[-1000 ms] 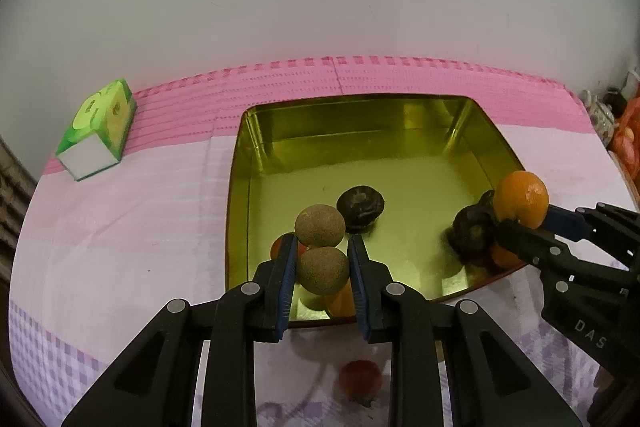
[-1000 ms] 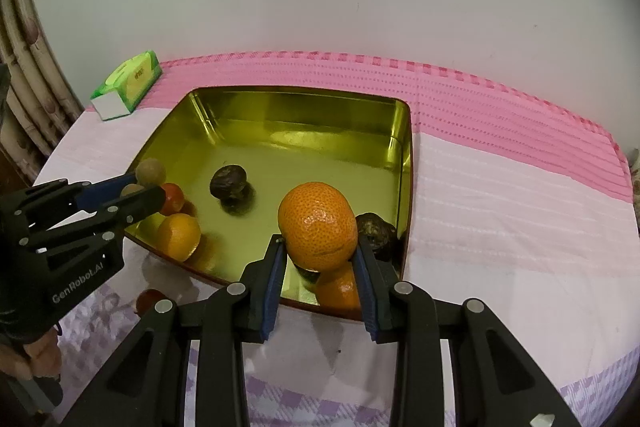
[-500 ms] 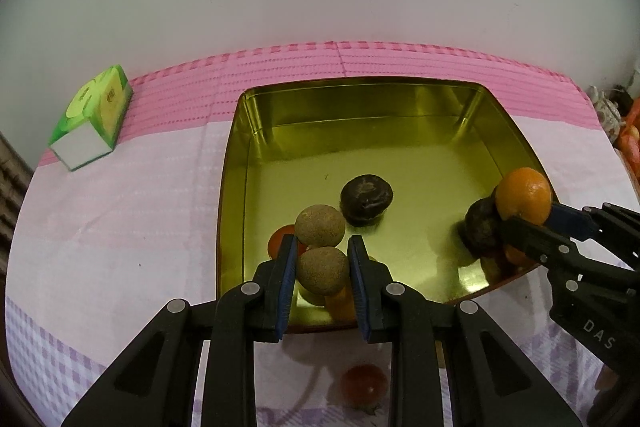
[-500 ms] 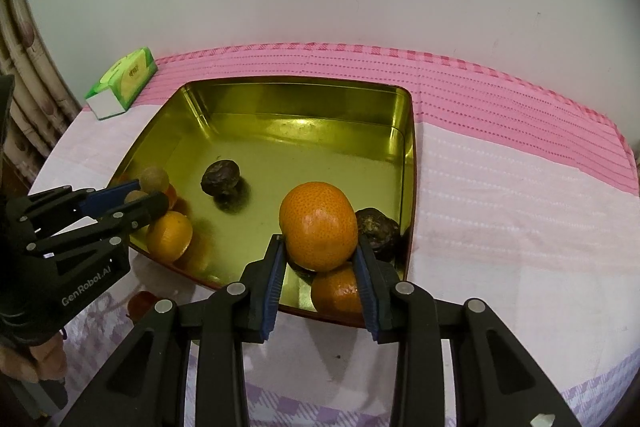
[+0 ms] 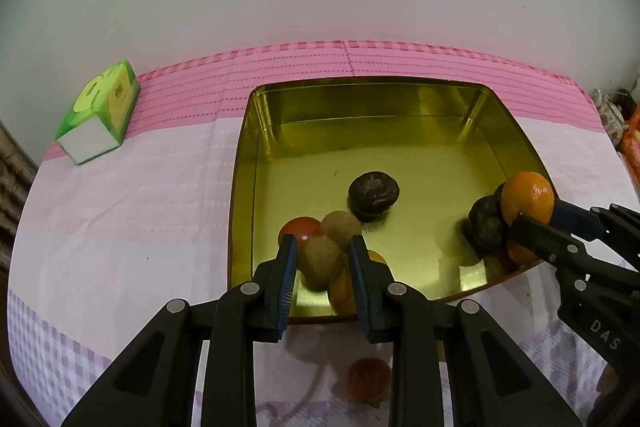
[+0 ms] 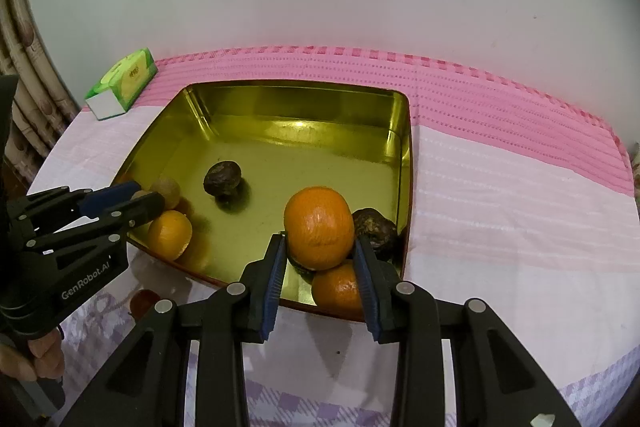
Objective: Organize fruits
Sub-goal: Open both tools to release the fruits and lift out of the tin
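Note:
A gold metal tray point(image 5: 244, 163) lies on the pink cloth. My left gripper point(image 5: 322, 247) hangs over the tray's near left corner. Its jaws are opening, and a brown kiwi point(image 5: 320, 263) sits blurred between the pads, with a thin gap at the right pad. Just behind it lie a second kiwi point(image 5: 340, 225), a red fruit point(image 5: 298, 229) and an orange point(image 6: 170, 235). My right gripper point(image 6: 320, 247) is shut on a large orange point(image 6: 319, 227) above the near right corner. Below that one lie another orange point(image 6: 336, 289) and a dark fruit point(image 6: 376, 227). One more dark fruit point(image 5: 374, 193) rests mid-tray.
A small red fruit point(image 5: 368, 379) lies on the cloth in front of the tray. A green tissue box point(image 5: 102, 117) stands at the far left by the wall. A hand point(image 6: 36, 359) holds the left gripper's handle. Some clutter point(image 5: 628, 131) sits at the right edge.
The kiwi between the left pads has gone blurred and looks smaller, no longer filling the gap. The right gripper keeps its hold on the large orange.

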{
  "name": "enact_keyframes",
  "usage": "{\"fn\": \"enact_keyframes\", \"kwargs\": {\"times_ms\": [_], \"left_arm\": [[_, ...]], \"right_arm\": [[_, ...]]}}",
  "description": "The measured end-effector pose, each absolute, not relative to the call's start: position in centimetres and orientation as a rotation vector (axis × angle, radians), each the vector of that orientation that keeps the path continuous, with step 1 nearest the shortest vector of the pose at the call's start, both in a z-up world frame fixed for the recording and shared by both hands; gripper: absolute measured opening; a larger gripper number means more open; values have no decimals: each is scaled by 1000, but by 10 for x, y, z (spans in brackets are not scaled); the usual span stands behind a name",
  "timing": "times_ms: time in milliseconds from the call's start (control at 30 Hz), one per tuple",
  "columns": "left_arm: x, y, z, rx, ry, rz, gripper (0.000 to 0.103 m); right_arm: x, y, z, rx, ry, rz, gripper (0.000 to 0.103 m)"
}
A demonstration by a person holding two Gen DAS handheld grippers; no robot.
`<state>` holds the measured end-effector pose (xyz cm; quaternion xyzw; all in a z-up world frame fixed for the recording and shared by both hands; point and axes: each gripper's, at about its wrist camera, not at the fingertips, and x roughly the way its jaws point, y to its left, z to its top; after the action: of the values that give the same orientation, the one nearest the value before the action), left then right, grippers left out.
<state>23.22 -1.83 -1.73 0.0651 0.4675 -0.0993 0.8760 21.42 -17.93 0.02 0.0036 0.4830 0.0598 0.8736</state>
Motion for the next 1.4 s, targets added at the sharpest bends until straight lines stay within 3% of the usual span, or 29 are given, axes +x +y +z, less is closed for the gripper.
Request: {"fn": "enact_keyframes", "kwargs": {"times_ms": [233,933,1400], "left_arm": [[223,-15,-13,137,962,-209,40],[161,1,6,127,904,-223,40],[138,29,-37,106,993,-173,40]], "right_arm": [[210,-179,8,3,992,121,35],[147,-164,14,21,979,162,35],[137,-134,-18,-8,1034,217,35]]}}
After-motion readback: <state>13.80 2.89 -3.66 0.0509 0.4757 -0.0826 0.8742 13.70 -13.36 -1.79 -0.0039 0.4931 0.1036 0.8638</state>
